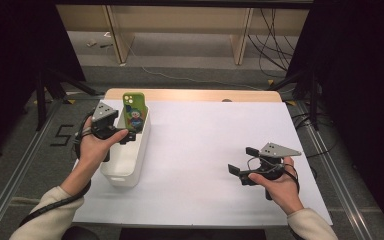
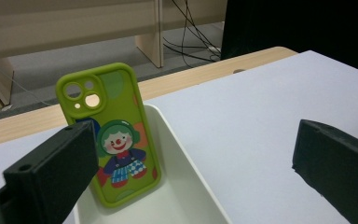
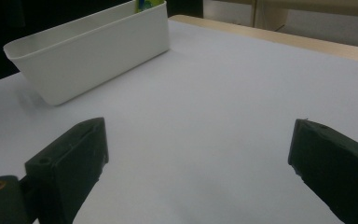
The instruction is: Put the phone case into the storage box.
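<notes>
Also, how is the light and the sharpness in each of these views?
High view: the white table is evenly lit and the surroundings are dark. Left gripper view: the green phone case is sharp, the near jaws a bit soft. Right gripper view: dimmer, with a soft shadow beside the white bin.

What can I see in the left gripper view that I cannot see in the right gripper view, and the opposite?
The left gripper view looks into the white bin and shows the whole back of the green phone case, standing on end and leaning against the bin's far end, with a clown picture and camera holes. It also shows the left claw, wide open.

The right gripper view shows the bin's outer long wall from the side, and the right claw, open above bare table.

Both share the bin, the white table cover and the wooden table edge.
</notes>
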Demonstrator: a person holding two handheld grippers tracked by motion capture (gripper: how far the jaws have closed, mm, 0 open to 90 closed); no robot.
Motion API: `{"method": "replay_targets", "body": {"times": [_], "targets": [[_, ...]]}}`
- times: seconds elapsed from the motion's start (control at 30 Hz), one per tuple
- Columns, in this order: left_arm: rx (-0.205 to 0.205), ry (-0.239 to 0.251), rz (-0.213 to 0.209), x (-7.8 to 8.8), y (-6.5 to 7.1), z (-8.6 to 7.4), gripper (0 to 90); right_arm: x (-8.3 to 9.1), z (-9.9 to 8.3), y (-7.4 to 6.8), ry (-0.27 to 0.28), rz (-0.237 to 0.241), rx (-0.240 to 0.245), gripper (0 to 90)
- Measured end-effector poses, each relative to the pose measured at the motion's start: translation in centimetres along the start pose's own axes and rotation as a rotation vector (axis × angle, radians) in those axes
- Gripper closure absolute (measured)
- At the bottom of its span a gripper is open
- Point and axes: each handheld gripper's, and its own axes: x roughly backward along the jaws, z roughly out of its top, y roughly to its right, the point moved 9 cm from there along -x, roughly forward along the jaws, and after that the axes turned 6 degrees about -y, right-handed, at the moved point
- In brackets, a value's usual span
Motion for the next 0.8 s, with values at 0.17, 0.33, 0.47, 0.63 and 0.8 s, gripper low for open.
{"method": "replay_targets", "body": {"times": [0.17, 0.33, 0.47, 0.63, 0.8], "targets": [[-0.027, 0.007, -0.023, 0.5, 1.4, -0.5, 0.0, 0.0, 0.1, 0.0, 0.004, -0.002, 0.001, 5.8], [-0.043, 0.014, -0.044, 1.1, 2.5, -0.9, 0.0, 0.1, 0.1, 0.0, 0.006, 0.0, 0.001, 5.8], [-0.044, 0.031, -0.059, 1.4, 3.1, -1.2, 0.0, 0.1, 0.1, 0.1, 0.01, 0.0, 0.0, 5.8], [-0.05, 0.032, -0.072, 1.8, 3.8, -1.6, 0.0, 0.1, 0.1, 0.0, 0.007, 0.0, -0.001, 5.8], [-0.055, 0.028, -0.087, 2.1, 4.4, -2.1, 0.0, 0.1, 0.1, 0.0, 0.007, 0.001, -0.001, 5.8]]}}
